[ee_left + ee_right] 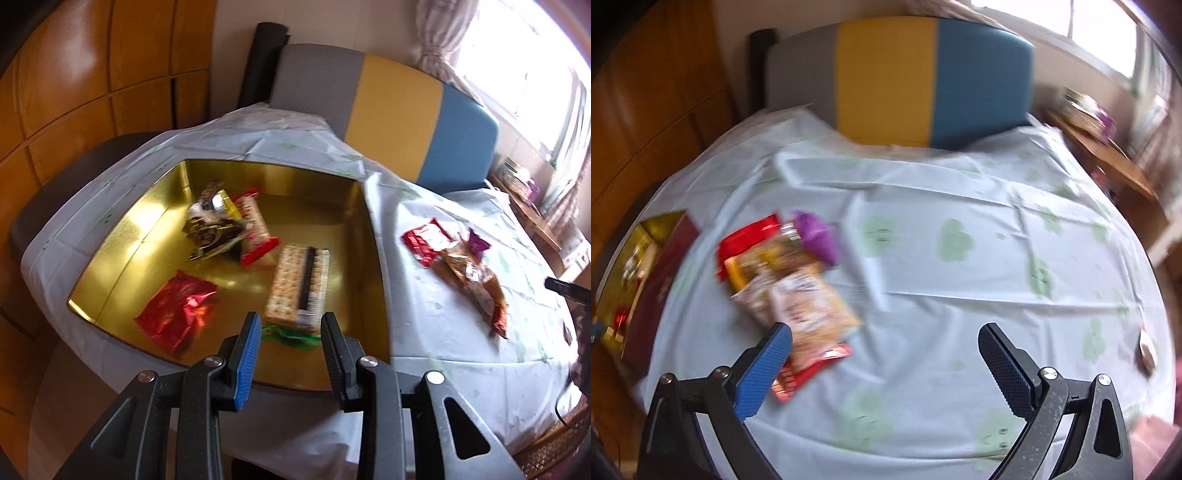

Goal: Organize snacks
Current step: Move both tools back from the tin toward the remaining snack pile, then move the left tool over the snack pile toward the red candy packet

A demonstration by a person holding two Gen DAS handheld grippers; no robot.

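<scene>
With my right gripper (885, 345) spread wide and empty, I should centre it over the snack pile (792, 284), while my left gripper (290, 332) hangs half-open, gripping nothing, above the gold tin (129, 236).

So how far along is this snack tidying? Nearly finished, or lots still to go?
Roughly halfway, I'd say. Done: several packets already lie in the gold tin, among them a red foil packet and a cracker pack. In hand: nothing; the left gripper hovers empty over the tin. Left: a small pile of snacks on the tablecloth, with the right gripper open beside it.
</scene>
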